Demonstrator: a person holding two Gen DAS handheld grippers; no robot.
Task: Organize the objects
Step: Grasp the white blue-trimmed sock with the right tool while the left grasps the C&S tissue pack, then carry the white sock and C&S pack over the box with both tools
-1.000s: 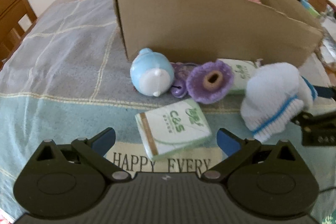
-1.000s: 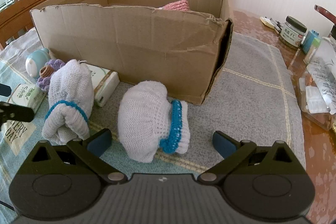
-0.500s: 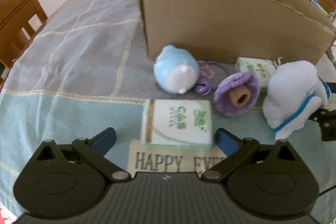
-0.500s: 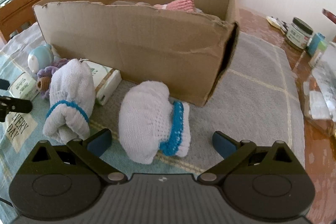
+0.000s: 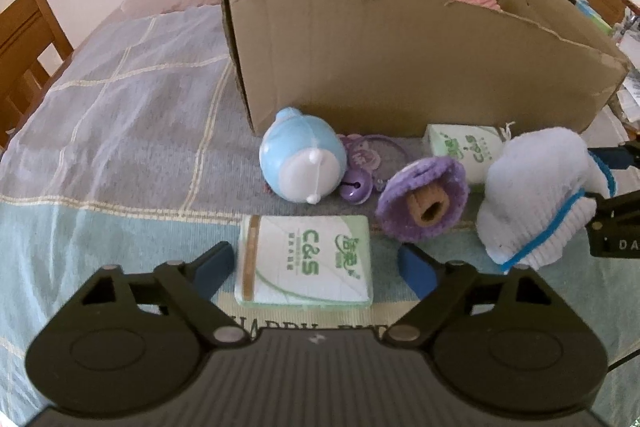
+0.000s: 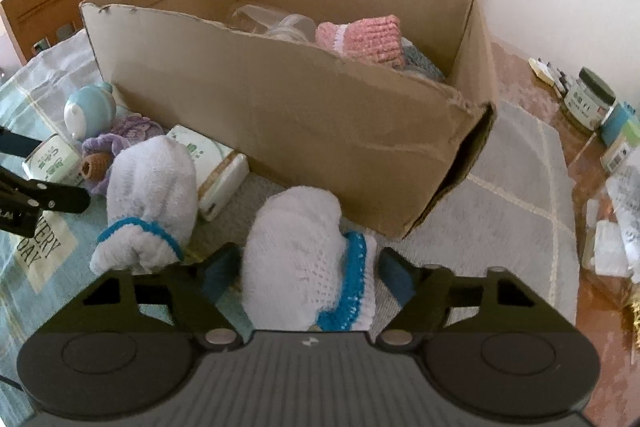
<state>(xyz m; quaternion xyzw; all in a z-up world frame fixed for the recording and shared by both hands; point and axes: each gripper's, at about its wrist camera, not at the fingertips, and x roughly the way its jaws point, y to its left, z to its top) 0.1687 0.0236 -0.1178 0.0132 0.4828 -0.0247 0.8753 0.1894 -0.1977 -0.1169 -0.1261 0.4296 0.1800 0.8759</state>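
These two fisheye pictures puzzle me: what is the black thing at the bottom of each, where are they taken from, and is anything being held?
No robot here: a person holds a two-finger gripper in each hand, and a camera on each looks forward along its fingers. The black shape is the gripper's body.

In the left wrist view, the left gripper stands open around a green tissue pack lying on the tablecloth; no grip is visible. Beyond lie a blue round toy, a purple knitted flower and a white mitten.

In the right wrist view, the right gripper stands open around a second white mitten with blue trim. Behind is a cardboard box holding a pink knit item.
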